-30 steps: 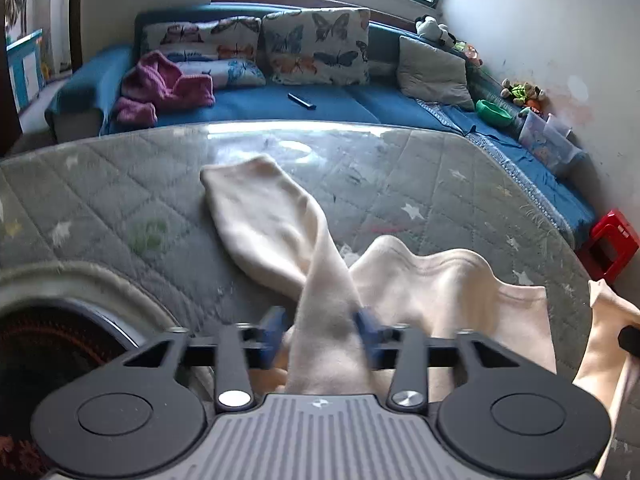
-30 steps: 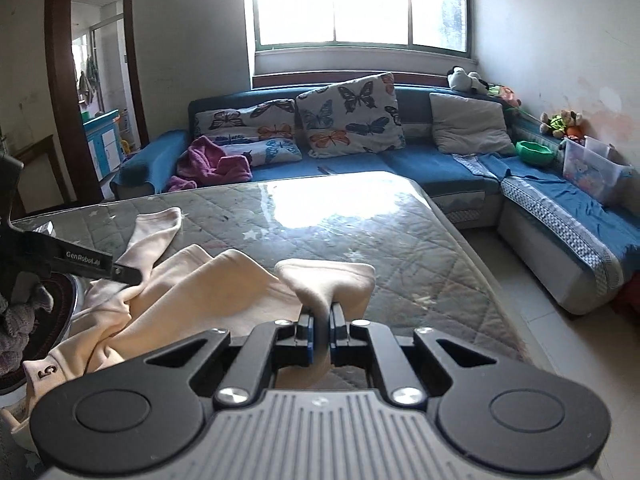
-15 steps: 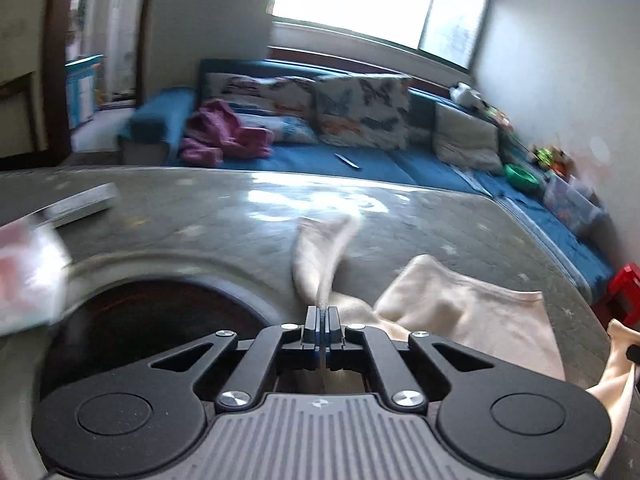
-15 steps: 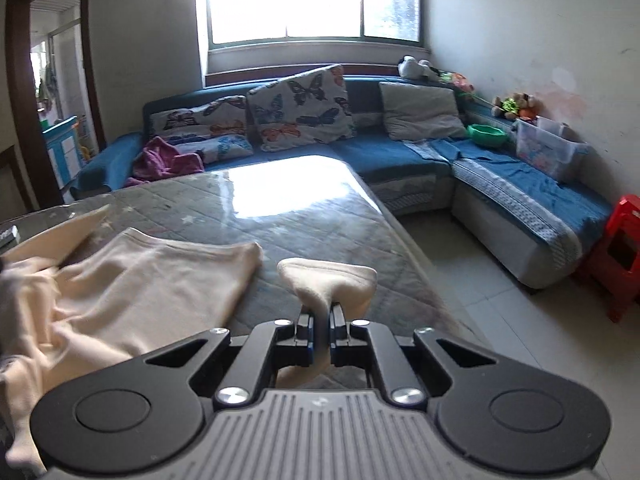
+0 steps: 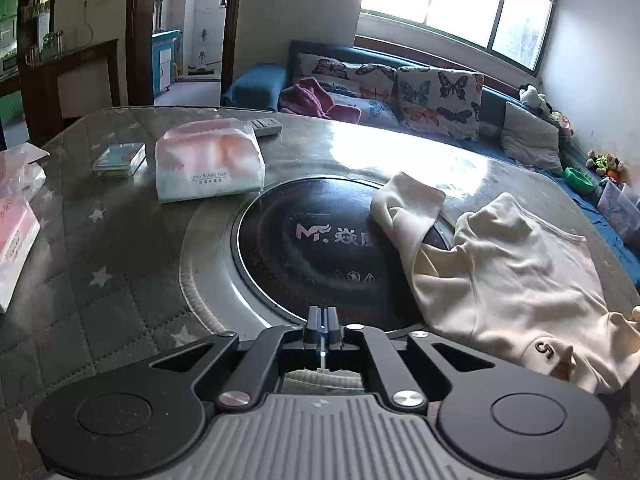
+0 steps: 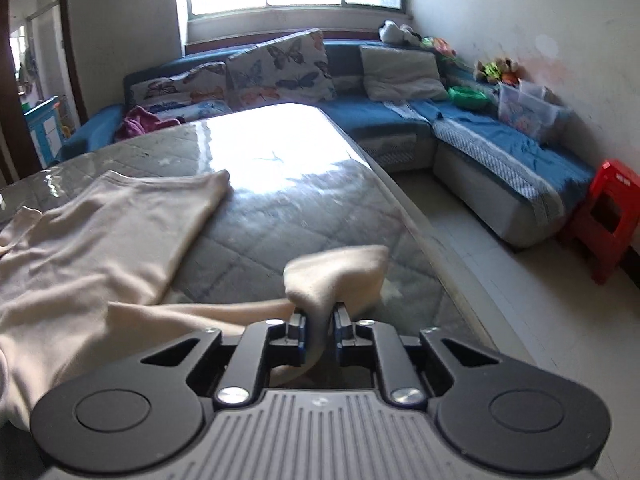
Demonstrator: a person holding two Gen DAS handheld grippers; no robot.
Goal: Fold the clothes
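Your left gripper [image 5: 321, 322], now pressed together empty, has dropped its sleeve [image 5: 408, 208] at two o'clock, while your right gripper [image 6: 320, 330] is loosening around the cream sweatshirt [image 6: 100, 232] cuff, spreading it flat for folding.

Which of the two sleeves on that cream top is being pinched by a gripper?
The sleeve near the table's right edge, clamped in the right gripper. The other sleeve lies free across the dark round cooktop.
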